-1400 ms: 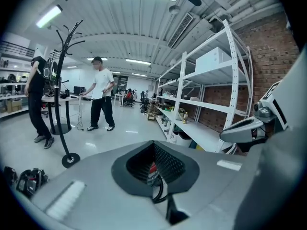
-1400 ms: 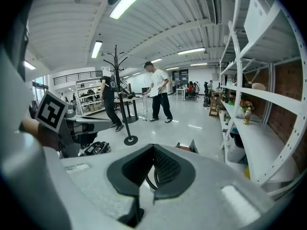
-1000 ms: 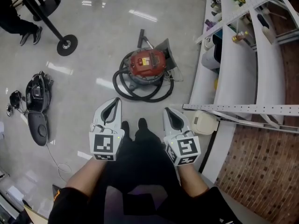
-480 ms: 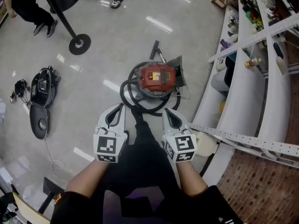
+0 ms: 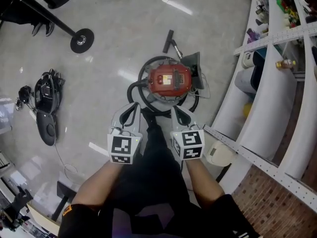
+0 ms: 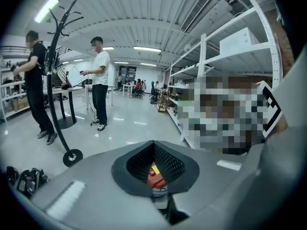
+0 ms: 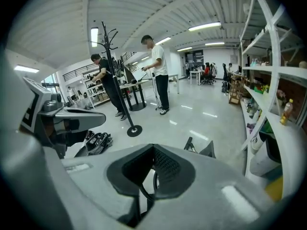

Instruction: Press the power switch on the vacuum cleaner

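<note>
The left gripper (image 5: 132,108) and the right gripper (image 5: 179,111) are hovering side by side, each pressing its fingers together on nothing. Just beyond the fingertips, the red vacuum cleaner (image 5: 170,80) is sitting untouched on the floor, ringed by its black hose (image 5: 132,90). Farther out, left of the left fingers, a coat stand base (image 5: 81,40) is standing.

Your grey left gripper (image 6: 154,145) is hiding most of the red canister vacuum cleaner (image 6: 154,176) at lower centre; its power switch is showing too small to tell.
</note>
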### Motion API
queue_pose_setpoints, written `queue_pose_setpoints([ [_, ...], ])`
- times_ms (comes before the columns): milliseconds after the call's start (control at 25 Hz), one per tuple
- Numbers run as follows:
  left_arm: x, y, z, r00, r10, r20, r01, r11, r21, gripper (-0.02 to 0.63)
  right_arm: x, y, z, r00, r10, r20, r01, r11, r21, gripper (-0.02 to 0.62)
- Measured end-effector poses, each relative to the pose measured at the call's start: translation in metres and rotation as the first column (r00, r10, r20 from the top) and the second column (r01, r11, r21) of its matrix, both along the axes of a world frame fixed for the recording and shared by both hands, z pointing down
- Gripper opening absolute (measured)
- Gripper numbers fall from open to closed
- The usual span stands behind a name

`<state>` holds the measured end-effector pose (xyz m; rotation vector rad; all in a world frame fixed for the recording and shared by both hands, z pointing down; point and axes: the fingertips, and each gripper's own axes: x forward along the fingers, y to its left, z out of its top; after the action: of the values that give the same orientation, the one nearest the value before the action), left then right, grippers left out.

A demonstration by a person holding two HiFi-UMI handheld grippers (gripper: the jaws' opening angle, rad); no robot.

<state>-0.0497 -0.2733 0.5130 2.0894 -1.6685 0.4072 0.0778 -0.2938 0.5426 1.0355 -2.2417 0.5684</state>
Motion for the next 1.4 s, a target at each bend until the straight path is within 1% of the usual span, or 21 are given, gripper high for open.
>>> queue_pose_setpoints([
  [160,-0.002,-0.032,0.044,1.0,-0.015,0.021,0.016,0.998,-0.056,0.015,-0.004,-0.032,0.046,0.999,-0.012,-0.031,0.01,0.998,-0.054,-0.008],
  [400,-0.005,-0.064,0.118,0.999,-0.031,0.037,0.036,0.988,-0.153,0.015,-0.017,-0.07,0.121,0.997,-0.02,-0.072,0.009,0.988,-0.152,-0.008],
  [560,-0.003,-0.08,0.16,0.999,-0.019,0.04,0.027,0.976,-0.217,0.015,-0.025,-0.086,0.161,0.994,-0.025,-0.105,0.001,0.976,-0.218,-0.008],
  [680,-0.001,-0.087,0.193,0.998,0.006,0.06,0.01,0.966,-0.258,0.015,-0.026,-0.094,0.196,0.991,-0.036,-0.129,0.001,0.965,-0.263,-0.008],
  [880,0.001,-0.089,0.241,0.997,0.034,0.072,-0.008,0.94,-0.341,0.015,-0.028,-0.102,0.248,0.984,-0.061,-0.165,-0.001,0.936,-0.352,-0.008],
  [1000,0.002,-0.089,0.261,0.998,0.022,0.061,0.002,0.927,-0.376,0.015,-0.03,-0.101,0.274,0.98,-0.077,-0.185,-0.003,0.918,-0.396,-0.008],
  [1120,0.003,-0.093,0.273,0.999,0.011,0.051,0.009,0.919,-0.394,0.015,-0.032,-0.102,0.292,0.977,-0.087,-0.194,-0.005,0.903,-0.43,-0.008],
  [1400,0.004,-0.102,0.289,0.998,0.018,0.056,0.007,0.912,-0.41,0.015,-0.037,-0.104,0.323,0.966,-0.136,-0.22,0.012,0.874,-0.486,-0.008],
])
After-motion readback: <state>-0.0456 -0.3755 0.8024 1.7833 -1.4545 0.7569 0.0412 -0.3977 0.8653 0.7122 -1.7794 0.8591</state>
